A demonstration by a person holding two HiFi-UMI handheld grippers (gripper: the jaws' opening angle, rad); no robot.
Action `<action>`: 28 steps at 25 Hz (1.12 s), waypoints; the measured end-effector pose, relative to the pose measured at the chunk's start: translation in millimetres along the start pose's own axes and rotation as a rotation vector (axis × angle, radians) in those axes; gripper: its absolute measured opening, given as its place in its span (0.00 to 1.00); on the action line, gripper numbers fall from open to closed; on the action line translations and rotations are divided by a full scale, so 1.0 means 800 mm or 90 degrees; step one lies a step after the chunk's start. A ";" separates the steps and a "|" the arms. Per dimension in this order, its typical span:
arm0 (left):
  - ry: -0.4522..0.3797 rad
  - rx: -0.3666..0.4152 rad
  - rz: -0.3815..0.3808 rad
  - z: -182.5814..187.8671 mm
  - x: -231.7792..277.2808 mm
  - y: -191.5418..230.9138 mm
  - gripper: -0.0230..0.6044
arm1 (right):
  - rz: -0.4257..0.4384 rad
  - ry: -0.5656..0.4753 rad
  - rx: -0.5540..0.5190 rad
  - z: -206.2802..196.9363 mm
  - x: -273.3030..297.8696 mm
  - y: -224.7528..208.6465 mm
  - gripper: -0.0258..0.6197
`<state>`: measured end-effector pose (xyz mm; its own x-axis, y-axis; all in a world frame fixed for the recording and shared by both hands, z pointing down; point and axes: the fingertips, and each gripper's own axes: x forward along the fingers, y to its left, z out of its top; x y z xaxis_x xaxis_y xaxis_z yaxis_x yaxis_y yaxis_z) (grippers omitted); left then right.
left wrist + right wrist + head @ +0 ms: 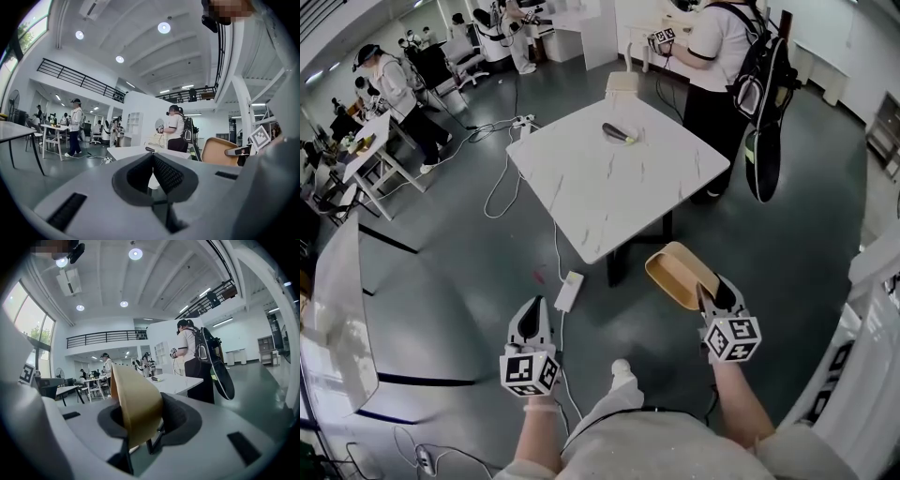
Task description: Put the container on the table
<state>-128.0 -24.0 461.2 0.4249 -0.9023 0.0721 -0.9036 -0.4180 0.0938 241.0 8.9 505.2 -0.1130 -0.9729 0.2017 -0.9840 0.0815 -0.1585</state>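
Tan container [680, 274], rim pinched in our right gripper [714, 292] fingers; left gripper [534, 309] fingers closed, empty; we should carry it level to the far white bench [609, 187]

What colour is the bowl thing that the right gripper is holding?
Tan, like light wood. The container shows best in the head view.

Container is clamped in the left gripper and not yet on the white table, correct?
No: the right gripper is shut on the container, as the right gripper view shows; the left gripper holds nothing. It is not yet on the white table.
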 end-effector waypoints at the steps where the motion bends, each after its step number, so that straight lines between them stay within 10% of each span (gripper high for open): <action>1: 0.001 -0.001 0.002 0.001 0.003 0.004 0.04 | 0.002 0.002 0.000 0.001 0.006 0.001 0.26; 28: 0.013 -0.027 0.004 -0.014 0.119 0.078 0.04 | -0.001 0.014 -0.001 0.019 0.138 0.009 0.26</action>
<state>-143.4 -134.7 485.1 0.4212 -0.9021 0.0937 -0.9030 -0.4075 0.1359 223.8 -101.0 511.7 -0.1146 -0.9680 0.2232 -0.9844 0.0806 -0.1561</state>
